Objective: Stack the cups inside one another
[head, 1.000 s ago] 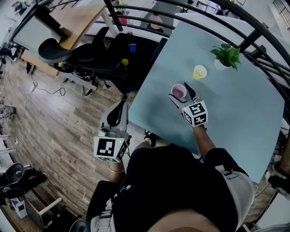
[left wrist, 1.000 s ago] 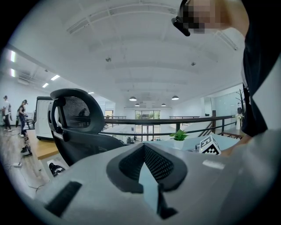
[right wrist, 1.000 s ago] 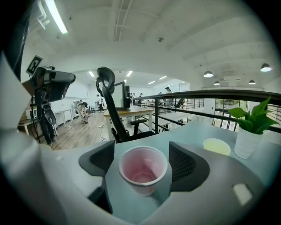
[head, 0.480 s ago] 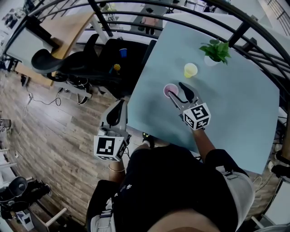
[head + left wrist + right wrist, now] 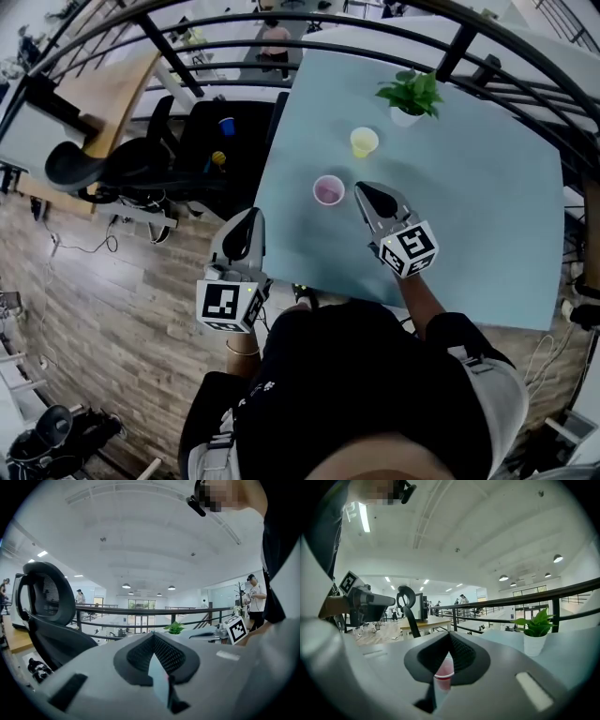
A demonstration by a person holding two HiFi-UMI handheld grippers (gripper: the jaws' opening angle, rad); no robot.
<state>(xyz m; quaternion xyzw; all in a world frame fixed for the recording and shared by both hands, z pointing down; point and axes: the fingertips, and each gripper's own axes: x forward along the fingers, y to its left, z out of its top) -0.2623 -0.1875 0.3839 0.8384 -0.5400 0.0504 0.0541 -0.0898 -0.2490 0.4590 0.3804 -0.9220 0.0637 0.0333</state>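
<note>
Pale blue bench (image 5: 469,187) beside a railing (image 5: 173,54). The pink cup (image 5: 328,190) stands upright near its left edge; the yellow cup (image 5: 364,142) stands farther back, apart. The right claw (image 5: 367,195), jaws just pressed together on nothing, hovers just right of the pink cup. The left claw (image 5: 249,223), also closed, hangs off the bench.

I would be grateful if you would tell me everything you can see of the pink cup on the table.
The pink cup is small and round, plastic by its look, with a pale rim and a darker pink inside. It stands upright, mouth up, on the light blue table, toward its left side in the head view. The yellow cup stands apart beyond it. The right claw, whose jaws have just closed with nothing between them, hangs close beside it; no touch shows.
</note>
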